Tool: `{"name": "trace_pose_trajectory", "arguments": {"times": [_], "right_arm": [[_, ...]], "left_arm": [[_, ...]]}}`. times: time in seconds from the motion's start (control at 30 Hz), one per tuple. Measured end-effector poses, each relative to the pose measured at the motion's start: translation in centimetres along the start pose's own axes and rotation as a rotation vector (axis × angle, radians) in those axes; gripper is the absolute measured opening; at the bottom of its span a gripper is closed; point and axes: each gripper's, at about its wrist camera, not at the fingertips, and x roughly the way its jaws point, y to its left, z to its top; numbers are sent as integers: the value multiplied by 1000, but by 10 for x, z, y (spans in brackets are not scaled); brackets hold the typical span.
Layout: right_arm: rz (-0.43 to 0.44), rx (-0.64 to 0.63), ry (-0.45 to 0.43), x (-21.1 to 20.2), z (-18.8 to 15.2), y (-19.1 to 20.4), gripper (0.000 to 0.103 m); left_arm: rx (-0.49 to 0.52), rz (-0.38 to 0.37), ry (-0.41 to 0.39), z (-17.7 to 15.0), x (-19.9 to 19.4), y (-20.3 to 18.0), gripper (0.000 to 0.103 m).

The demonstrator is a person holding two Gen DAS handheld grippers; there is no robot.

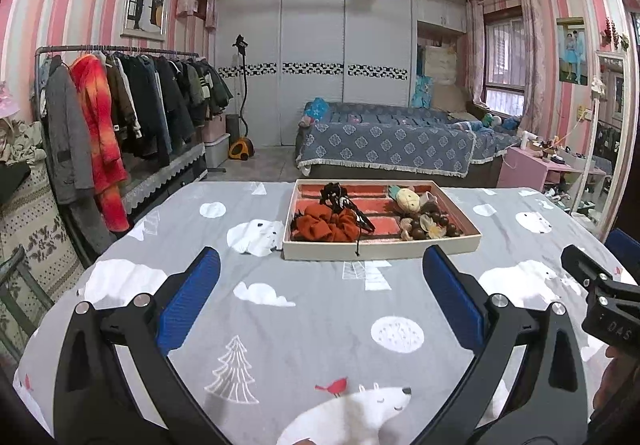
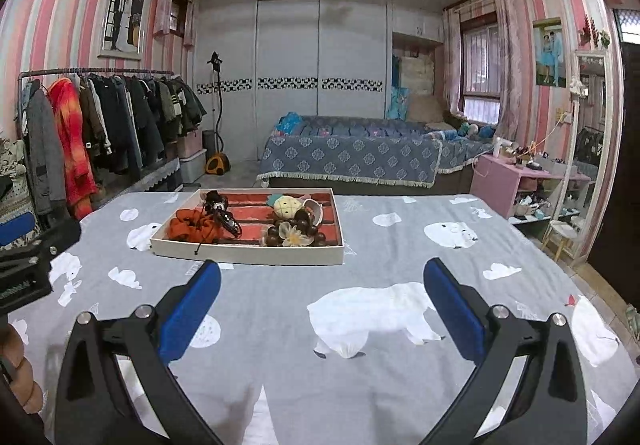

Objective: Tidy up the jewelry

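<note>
A shallow white tray (image 1: 380,252) with a red lining sits on the grey bear-print tablecloth (image 1: 304,325). It holds an orange scrunchie (image 1: 326,225), a black hair clip (image 1: 344,205), a pineapple charm (image 1: 407,199) and a brown bead bracelet with a flower (image 1: 434,227). My left gripper (image 1: 320,285) is open and empty, a little short of the tray's near edge. My right gripper (image 2: 322,293) is open and empty, near and right of the tray (image 2: 248,255). The scrunchie (image 2: 192,227), clip (image 2: 222,213), charm (image 2: 286,207) and bracelet (image 2: 294,235) show there too.
A clothes rack (image 1: 120,113) full of coats stands left of the table. A bed (image 1: 384,141) with a blue cover is beyond it. A pink side table (image 2: 516,177) and a mirror (image 2: 588,165) stand at the right. The right gripper's body (image 1: 600,297) shows at the left view's edge.
</note>
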Motion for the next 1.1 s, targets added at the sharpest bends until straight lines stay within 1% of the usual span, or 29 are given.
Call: {"name": "trace_pose_trajectory", "arguments": {"times": [0.13, 0.27, 0.57, 0.67, 0.8, 1.1], "right_arm": [[-15, -8, -19, -9, 2, 0, 99], [-18, 1, -4, -8, 4, -3, 99], [-30, 12, -5, -9, 5, -5, 99], [-27, 8, -8, -10, 5, -5, 99], [-23, 4, -11, -13, 5, -1, 99], [-19, -5, -11, -18, 5, 5, 99]], "left_arm": [[10, 4, -5, -1, -4, -3, 98], [24, 10, -11, -2, -8, -6, 98], [31, 18, -20, 1, -15, -6, 98], [28, 7, -21, 1, -16, -5, 98], [43, 17, -37, 0, -21, -7, 98], [47, 15, -30, 1, -21, -8, 98]]}}
